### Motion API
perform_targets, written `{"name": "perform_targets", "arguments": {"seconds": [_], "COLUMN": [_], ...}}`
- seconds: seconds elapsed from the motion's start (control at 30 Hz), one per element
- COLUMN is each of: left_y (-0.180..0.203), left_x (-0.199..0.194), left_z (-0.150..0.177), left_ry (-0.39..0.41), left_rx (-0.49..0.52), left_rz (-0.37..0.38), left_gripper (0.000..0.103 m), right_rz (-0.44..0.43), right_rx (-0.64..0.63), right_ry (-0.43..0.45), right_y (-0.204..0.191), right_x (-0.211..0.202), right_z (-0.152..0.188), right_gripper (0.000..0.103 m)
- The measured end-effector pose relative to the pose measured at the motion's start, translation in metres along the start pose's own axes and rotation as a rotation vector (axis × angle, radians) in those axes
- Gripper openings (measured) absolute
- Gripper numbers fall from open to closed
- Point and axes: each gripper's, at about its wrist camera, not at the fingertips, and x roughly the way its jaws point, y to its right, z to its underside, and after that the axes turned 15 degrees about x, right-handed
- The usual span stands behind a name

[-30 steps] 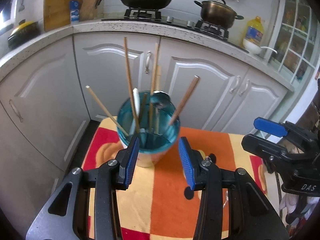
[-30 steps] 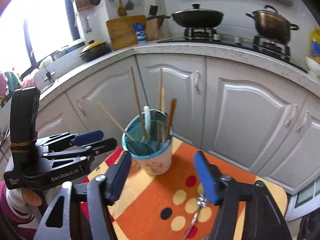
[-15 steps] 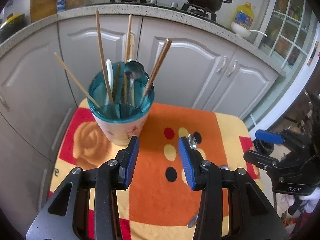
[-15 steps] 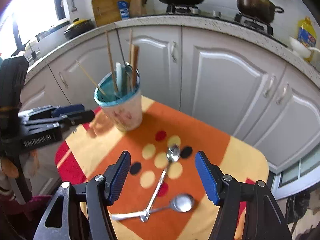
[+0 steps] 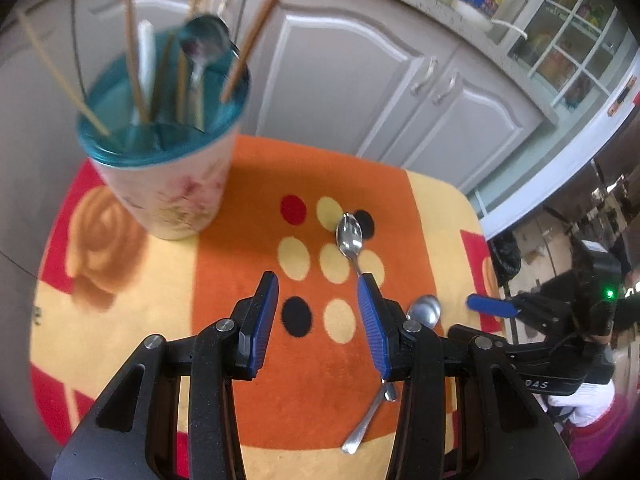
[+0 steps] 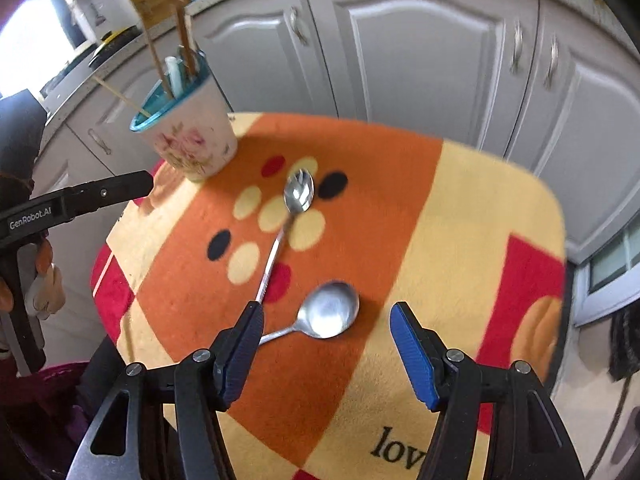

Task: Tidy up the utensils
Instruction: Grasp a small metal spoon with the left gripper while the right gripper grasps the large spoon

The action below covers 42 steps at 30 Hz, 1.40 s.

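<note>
Both hand-held grippers are wide apart and empty, but the right hand-held gripper (image 6: pixel 324 344) is closer to the round spoon (image 6: pixel 320 316) lying on the desk (image 6: pixel 480 220) just ahead between its jaws, handle running back-left under its left finger.

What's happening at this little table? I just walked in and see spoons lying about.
A person with a gripper in each hand is tidying utensils. Both the left gripper and the right gripper are open and empty above the colourful cloth. Two spoons lie crossed on it: a slim spoon and a round spoon. The cup already holds chopsticks and another spoon. The right gripper looks nearest the round spoon.
</note>
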Motion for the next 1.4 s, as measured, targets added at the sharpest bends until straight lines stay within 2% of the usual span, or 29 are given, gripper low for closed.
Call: {"name": "perform_targets", "arguments": {"seconds": [0.17,0.3,0.7,0.73,0.93,1.0,1.03,1.1,1.2,1.4], "left_y": [0.004,0.003,0.007,0.007,0.016,0.019,0.021,0.024,0.02,0.01], "left_x": [0.029,0.051,0.113,0.116,0.127,0.127,0.126,0.122,0.113,0.087], "left_z": [-0.007,-0.017,-0.046,-0.048,-0.054,-0.056,-0.055,-0.055,-0.052,-0.042], "left_ry": [-0.045,-0.07,-0.133,-0.137,-0.138,-0.134,-0.129,-0.119,-0.121,-0.097], "left_rx": [0.018,0.004,0.015,0.023,0.083,0.102,0.114,0.135,0.123,0.099], "left_rz": [0.018,0.028,0.047,0.043,0.046,0.033,0.027,0.024,0.047,0.049], "left_gripper": [0.04,0.04,0.04,0.038,0.01,0.008,0.006,0.003,0.001,0.0], "right_rz": [-0.043,-0.105,-0.219,-0.227,-0.259,-0.264,-0.263,-0.242,-0.224,-0.199], "right_rx": [0.006,-0.001,-0.027,-0.026,-0.018,-0.024,-0.024,-0.02,-0.025,-0.08], "right_ry": [-0.06,-0.089,-0.147,-0.149,-0.168,-0.174,-0.174,-0.186,-0.185,-0.167], "right_y": [0.015,0.021,0.026,0.027,0.034,0.034,0.034,0.033,0.027,0.011], "right_x": [0.021,0.03,0.044,0.044,0.043,0.043,0.044,0.047,0.046,0.034], "right_z": [0.0,-0.006,-0.018,-0.018,-0.021,-0.021,-0.021,-0.021,-0.019,-0.013], "right_gripper": [0.045,0.041,0.041,0.041,0.041,0.04,0.035,0.013,0.008,0.006]}}
